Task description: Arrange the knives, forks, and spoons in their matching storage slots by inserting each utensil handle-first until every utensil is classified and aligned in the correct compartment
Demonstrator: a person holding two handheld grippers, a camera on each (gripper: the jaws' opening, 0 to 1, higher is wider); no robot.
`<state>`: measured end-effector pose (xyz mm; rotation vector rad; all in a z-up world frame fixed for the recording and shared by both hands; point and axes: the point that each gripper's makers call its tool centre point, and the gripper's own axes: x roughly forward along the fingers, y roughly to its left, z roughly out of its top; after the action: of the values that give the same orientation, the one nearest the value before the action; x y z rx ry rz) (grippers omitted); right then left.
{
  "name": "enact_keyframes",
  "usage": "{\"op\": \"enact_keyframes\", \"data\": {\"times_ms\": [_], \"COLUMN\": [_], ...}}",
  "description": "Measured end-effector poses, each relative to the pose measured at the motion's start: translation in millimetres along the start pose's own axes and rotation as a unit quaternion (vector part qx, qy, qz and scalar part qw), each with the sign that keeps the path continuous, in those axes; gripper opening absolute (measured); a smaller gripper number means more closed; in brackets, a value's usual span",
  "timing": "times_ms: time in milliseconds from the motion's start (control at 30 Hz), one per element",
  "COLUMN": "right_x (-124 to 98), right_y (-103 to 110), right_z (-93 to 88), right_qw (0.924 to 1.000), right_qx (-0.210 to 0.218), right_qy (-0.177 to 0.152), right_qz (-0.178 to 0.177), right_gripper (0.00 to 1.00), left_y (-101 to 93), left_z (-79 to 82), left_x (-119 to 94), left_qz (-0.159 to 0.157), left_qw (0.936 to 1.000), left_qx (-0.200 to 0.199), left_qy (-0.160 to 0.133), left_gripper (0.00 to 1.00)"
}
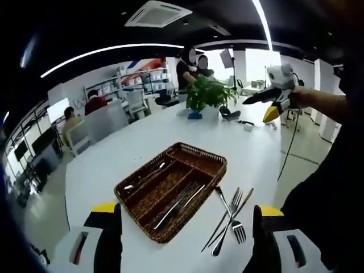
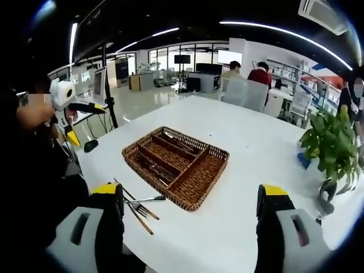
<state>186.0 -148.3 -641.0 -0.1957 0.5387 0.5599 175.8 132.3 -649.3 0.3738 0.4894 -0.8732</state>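
Observation:
A brown wicker cutlery tray with long slots lies on the white table. A spoon rests in its left slot and several knives or forks in a middle slot. To its right, loose forks lie crossed on the table. My left gripper hangs open above the tray's near end, holding nothing. In the right gripper view the tray sits ahead, the loose forks near the left jaw. My right gripper is open and holds nothing. The right gripper is raised at the upper right, the left gripper at the left.
A potted green plant stands at the table's far end, seen also as the plant at the right. The table edge runs close beside the loose forks. People sit at desks behind.

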Motion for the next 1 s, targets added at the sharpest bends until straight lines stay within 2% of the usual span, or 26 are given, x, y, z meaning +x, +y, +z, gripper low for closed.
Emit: {"op": "enact_keyframes", "data": {"times_ms": [167,233,400,433,500,567,667,733,767,900,1000], "right_x": [0.6,0.5,-1.3,-2.2,-3.7,-5.5,-6.7,-7.6,-8.3,-11.1,-12.4], "right_y": [-0.4,-0.1,0.1,-0.2,-1.1,-1.7,-3.6,-5.2,-5.3,-5.9,-7.8], "right_z": [-3.0,-2.9,-0.7,-0.8,-1.5,0.2,2.4,3.1,3.7,3.6,-0.6], "right_qw": [1.0000,1.0000,0.9999,0.9999,0.9999,0.9998,0.9996,0.9995,0.9994,0.9991,0.9991], "right_qx": [0.000,-0.004,-0.007,-0.005,-0.001,0.012,0.014,0.016,0.018,0.025,0.028], "right_qy": [0.000,0.000,-0.007,-0.008,-0.009,-0.017,-0.021,-0.023,-0.024,-0.029,-0.027], "right_qz": [-0.001,-0.003,-0.006,-0.007,-0.008,-0.007,-0.013,-0.015,-0.015,-0.016,-0.020], "right_gripper": [0.99,0.99,0.99,0.99,0.99,0.99,0.99,0.99,0.99,0.99,0.99], "left_y": [-10.6,-14.9,-27.7,-32.4,-35.6,-41.4,-47.7,-42.6,-47.5,-65.3,-71.1], "left_z": [16.8,12.8,9.2,4.0,-0.5,-7.0,-19.7,-22.4,-28.6,-44.3,-61.2], "left_x": [12.4,22.9,43.6,49.2,59.3,69.7,87.3,97.5,101.7,119.6,133.1], "left_qz": [-0.018,-0.027,-0.046,-0.057,-0.055,-0.069,-0.070,-0.031,-0.039,-0.063,-0.067], "left_qw": [0.9993,0.9990,0.9977,0.9967,0.9960,0.9958,0.9952,0.9922,0.9915,0.9910,0.9895], "left_qx": [0.027,0.035,0.050,0.057,0.070,0.058,0.062,0.118,0.120,0.109,0.112], "left_qy": [-0.019,-0.008,-0.007,0.003,0.010,0.015,0.028,0.023,0.034,0.045,0.061], "left_gripper": [1.00,1.00,0.98,0.95,0.98,0.98,0.98,0.98,0.98,0.97,0.95]}}
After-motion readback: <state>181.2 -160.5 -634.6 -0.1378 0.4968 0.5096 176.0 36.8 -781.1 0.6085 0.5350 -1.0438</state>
